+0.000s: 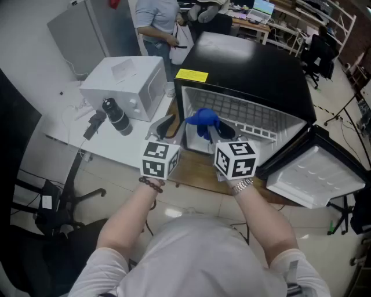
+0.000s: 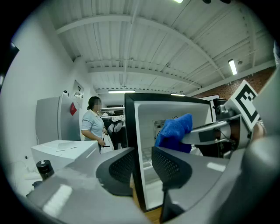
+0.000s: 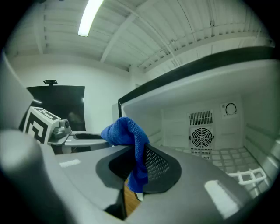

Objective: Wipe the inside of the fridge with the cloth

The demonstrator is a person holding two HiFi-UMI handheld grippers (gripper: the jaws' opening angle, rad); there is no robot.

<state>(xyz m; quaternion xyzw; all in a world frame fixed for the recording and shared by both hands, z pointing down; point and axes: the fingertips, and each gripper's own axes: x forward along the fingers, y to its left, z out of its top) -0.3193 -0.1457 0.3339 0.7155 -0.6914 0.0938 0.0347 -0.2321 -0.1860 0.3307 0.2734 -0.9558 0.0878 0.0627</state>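
A black mini fridge (image 1: pixel 249 64) stands on a wooden table (image 1: pixel 194 169), its door (image 1: pixel 316 174) swung wide to the right. My right gripper (image 1: pixel 215 132) is at the fridge's mouth, shut on a blue cloth (image 1: pixel 203 120). In the right gripper view the cloth (image 3: pixel 127 131) bunches above the jaws and hangs down between them, with the white interior and rear fan (image 3: pixel 201 138) ahead. My left gripper (image 1: pixel 174 129) sits at the fridge's left wall. In the left gripper view, that wall's black front edge (image 2: pixel 129 131) runs between the parted jaws of the left gripper (image 2: pixel 142 168). A gap shows on the right side.
A white box-shaped appliance (image 1: pixel 124 81) and a black cylinder (image 1: pixel 117 118) sit on the white table to the left. A person (image 1: pixel 156 17) stands behind, beside a grey cabinet (image 1: pixel 81 29). Wire shelving (image 1: pixel 249 113) lines the fridge floor. A black chair (image 1: pixel 35 197) is at lower left.
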